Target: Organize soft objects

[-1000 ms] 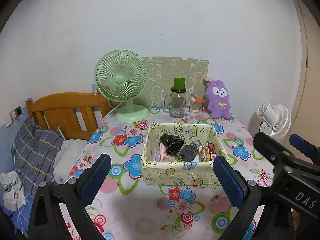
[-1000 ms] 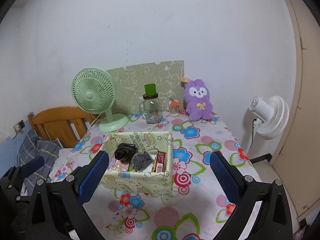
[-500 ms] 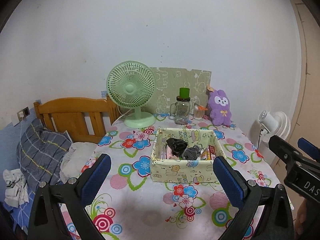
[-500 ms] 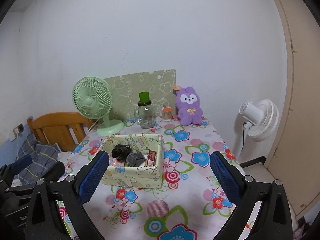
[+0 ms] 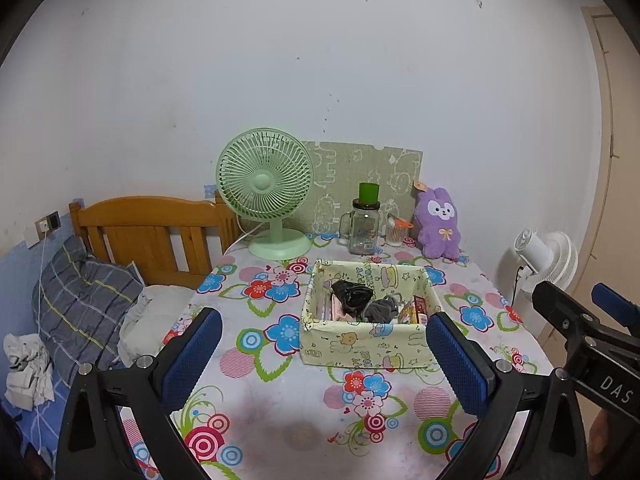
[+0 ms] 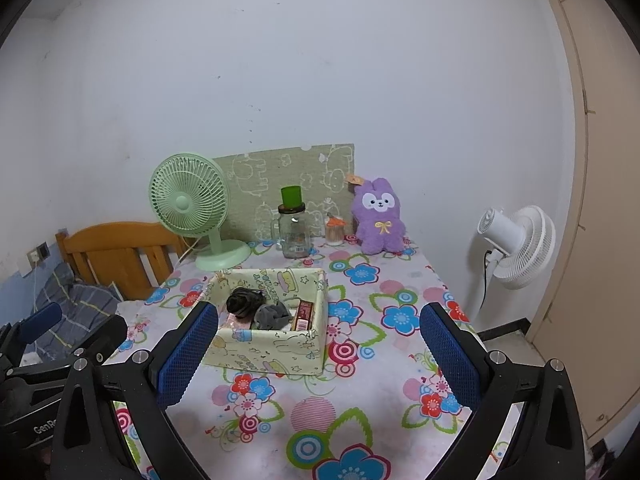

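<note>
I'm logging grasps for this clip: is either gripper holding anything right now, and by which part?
Nothing is held. The left gripper and the right gripper are both open and empty, above the table short of the fabric box.

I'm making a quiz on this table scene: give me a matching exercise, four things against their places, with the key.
Things:
1. green desk fan
2. purple plush rabbit
3. dark bundled cloth
4. white floor fan

Places:
A. inside the fabric box
B. off the table, on the right
C. back left of the table
D. back right of the table

Pairs: 1-C, 2-D, 3-A, 4-B
</note>
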A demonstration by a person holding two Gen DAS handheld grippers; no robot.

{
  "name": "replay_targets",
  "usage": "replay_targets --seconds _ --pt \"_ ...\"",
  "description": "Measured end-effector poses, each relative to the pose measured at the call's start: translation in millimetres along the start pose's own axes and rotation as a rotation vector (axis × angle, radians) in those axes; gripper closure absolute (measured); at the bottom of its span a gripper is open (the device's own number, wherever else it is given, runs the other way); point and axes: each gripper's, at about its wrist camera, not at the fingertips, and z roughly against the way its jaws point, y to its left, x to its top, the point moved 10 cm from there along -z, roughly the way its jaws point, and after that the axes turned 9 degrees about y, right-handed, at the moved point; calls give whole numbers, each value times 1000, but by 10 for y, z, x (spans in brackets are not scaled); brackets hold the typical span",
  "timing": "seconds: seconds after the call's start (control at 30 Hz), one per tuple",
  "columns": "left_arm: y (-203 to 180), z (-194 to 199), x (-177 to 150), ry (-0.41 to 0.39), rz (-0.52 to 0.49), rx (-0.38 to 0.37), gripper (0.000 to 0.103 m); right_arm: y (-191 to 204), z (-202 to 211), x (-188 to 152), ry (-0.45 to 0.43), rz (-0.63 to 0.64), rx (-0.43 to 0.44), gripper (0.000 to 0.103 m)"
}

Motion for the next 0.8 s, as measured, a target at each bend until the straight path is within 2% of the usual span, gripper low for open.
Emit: replay_targets --seconds 0.8 --pt "-1 3 9 3 -3 -1 0 20 -15 -17 8 -12 6 1"
